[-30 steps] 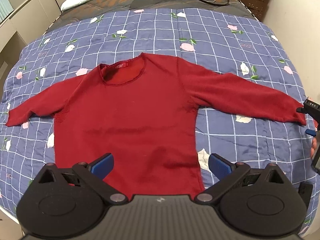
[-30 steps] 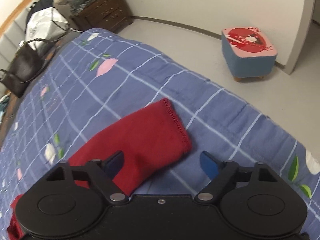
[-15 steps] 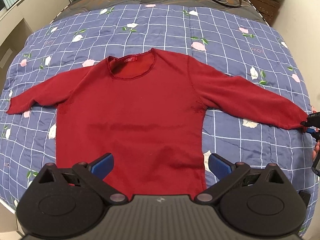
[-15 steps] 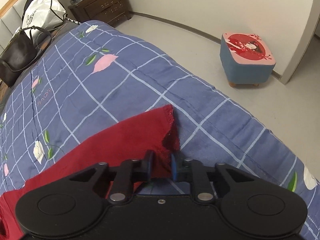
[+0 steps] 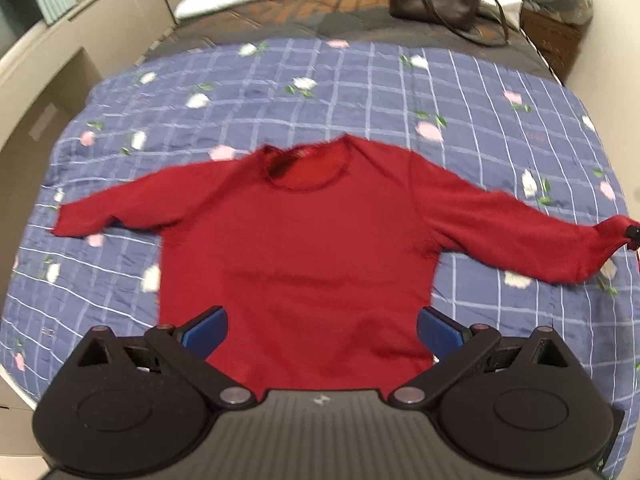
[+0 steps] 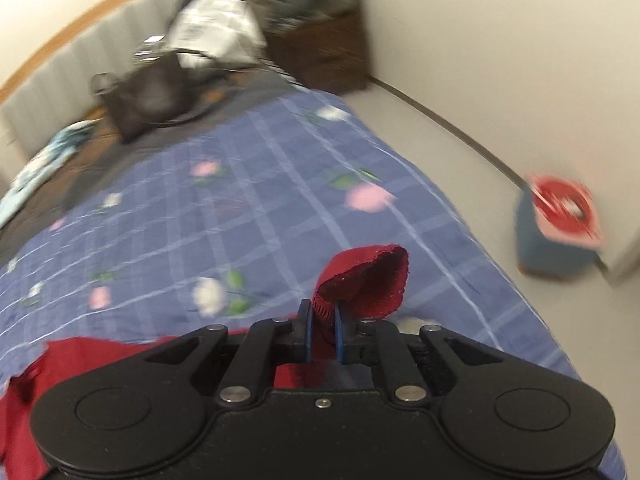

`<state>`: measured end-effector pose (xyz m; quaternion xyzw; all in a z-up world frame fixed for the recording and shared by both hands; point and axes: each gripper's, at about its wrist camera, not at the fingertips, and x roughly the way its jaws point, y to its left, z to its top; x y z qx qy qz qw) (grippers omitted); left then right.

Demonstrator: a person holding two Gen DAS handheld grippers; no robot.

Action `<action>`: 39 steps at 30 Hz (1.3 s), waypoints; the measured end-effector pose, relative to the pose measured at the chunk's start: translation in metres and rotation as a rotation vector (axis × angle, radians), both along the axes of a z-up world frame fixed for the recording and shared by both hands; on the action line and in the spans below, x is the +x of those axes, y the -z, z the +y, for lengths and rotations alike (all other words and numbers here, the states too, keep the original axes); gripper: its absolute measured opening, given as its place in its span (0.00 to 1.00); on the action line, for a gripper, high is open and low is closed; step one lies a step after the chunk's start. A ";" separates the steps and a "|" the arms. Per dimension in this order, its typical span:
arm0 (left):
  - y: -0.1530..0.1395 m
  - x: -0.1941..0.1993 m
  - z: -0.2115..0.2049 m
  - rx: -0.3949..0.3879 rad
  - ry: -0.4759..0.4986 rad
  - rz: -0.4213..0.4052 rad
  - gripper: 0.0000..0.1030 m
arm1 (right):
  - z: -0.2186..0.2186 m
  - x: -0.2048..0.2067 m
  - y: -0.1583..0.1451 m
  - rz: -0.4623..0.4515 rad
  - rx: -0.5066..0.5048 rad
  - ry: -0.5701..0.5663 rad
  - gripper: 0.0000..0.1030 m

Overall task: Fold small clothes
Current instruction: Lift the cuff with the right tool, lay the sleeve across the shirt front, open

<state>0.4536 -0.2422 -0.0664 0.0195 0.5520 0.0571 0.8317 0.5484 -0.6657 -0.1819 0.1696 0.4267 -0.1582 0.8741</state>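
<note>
1. While the red sweater [image 5: 296, 248] lies flat and face up on the blue checked quilt [image 5: 360, 92], its body spread and both sleeves out to the sides, the right gripper [image 6: 322, 320] has its fingers pinched on the cuff [image 6: 368, 280] of one sleeve, which stands lifted off the quilt.
2. The bite looks shallow, taking only the cuff's edge; a quick swing across could pull the knit free and drop the sleeve short of the body.
3. The lifted sleeve [image 5: 520, 236] already bunches near the cuff. Carried over in that state, it may land twisted or doubled, leaving a lumpy fold.
4. Pulling sideways instead of up and over could drag the shoulder and skew the whole body on the quilt, since nothing pins it down.
5. The left gripper [image 5: 320, 330] hovers with its fingers spread wide above the hem, holding nothing. If it stays there, it cannot steady the garment.
6. Both views are smeared, so fine detail at the cuff is hard to judge.
</note>
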 end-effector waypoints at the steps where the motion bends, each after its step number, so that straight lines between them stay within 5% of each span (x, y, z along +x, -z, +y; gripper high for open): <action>1: -0.006 -0.001 0.005 -0.003 -0.011 -0.013 1.00 | 0.010 0.004 -0.008 -0.014 -0.006 -0.033 0.11; 9: -0.022 -0.014 0.054 -0.026 -0.126 -0.051 1.00 | 0.104 0.040 -0.060 -0.095 -0.017 -0.309 0.11; 17: -0.019 -0.032 0.118 -0.063 -0.198 -0.059 1.00 | 0.221 0.051 -0.080 -0.126 -0.055 -0.472 0.11; 30: -0.004 -0.034 0.253 -0.101 -0.208 -0.038 1.00 | 0.400 0.050 -0.044 -0.053 -0.148 -0.554 0.11; 39: 0.018 -0.035 0.330 -0.064 -0.245 0.014 1.00 | 0.466 0.044 0.011 0.042 -0.181 -0.602 0.11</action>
